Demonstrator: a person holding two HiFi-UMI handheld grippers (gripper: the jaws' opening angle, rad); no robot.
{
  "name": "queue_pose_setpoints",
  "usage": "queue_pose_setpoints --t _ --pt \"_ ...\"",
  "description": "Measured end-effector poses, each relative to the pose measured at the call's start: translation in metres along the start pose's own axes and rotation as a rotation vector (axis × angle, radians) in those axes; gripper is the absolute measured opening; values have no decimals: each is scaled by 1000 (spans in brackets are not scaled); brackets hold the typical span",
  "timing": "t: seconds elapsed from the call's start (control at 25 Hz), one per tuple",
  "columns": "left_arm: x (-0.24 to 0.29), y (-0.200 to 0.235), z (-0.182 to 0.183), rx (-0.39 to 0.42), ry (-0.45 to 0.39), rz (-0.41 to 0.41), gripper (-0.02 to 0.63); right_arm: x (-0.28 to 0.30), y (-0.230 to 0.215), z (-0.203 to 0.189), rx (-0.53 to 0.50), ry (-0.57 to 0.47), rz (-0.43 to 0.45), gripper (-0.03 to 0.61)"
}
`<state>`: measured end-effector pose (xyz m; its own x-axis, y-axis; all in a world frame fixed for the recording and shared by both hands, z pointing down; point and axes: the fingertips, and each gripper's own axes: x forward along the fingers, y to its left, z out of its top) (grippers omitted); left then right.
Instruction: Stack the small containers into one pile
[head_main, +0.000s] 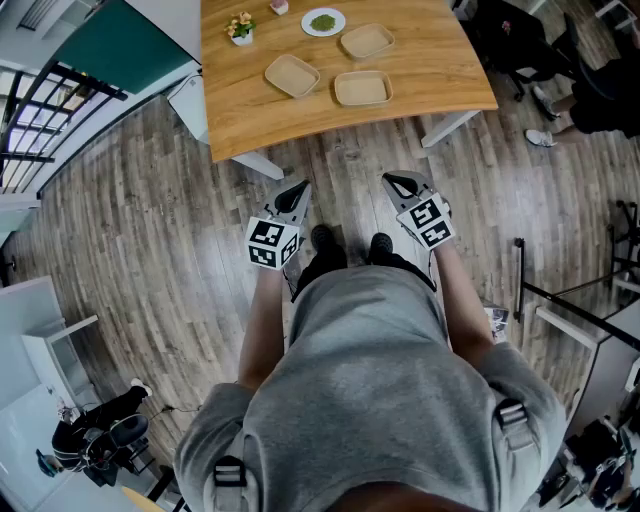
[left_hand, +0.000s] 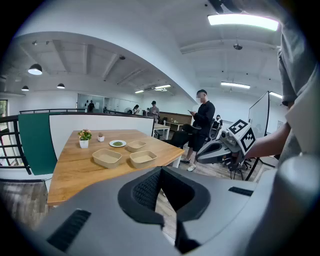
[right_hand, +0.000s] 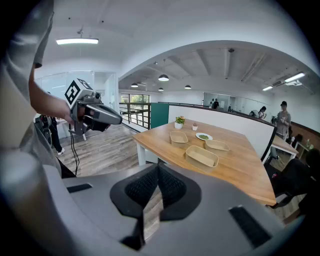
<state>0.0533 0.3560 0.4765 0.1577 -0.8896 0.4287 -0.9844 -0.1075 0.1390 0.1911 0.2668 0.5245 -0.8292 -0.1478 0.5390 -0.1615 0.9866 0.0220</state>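
Observation:
Three shallow tan containers lie apart on the wooden table (head_main: 430, 60): one on the left (head_main: 292, 75), one in the middle (head_main: 362, 88), one behind (head_main: 367, 41). The left gripper view shows them as well (left_hand: 107, 158) (left_hand: 143, 159) (left_hand: 136, 145), and so does the right gripper view (right_hand: 178, 138) (right_hand: 202, 156) (right_hand: 217, 145). I stand back from the table's near edge. My left gripper (head_main: 297, 192) (left_hand: 161, 172) is shut and holds nothing. My right gripper (head_main: 401, 184) (right_hand: 158, 170) is likewise shut and empty. Both hover over the floor, short of the table.
A white plate with something green (head_main: 323, 22), a flower pot (head_main: 240, 28) and a tiny pot (head_main: 279, 6) stand at the table's far side. Office chairs (head_main: 520, 45) are to the right. A person (left_hand: 202, 125) stands beyond the table. A railing (head_main: 40, 110) runs at left.

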Motion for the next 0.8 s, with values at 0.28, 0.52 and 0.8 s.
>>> queue_pose_setpoints --t 0.28,0.52,0.8 --pt "9 -52 -7 20 19 30 18 -28 -2 -28 -53 -11 46 5" --pt "8 -84 -10 23 18 40 18 -47 -1 -50 -80 -4 59 6" --pt "14 -91 -3 17 -4 43 18 -57 -16 -62 -117 35 41 8"
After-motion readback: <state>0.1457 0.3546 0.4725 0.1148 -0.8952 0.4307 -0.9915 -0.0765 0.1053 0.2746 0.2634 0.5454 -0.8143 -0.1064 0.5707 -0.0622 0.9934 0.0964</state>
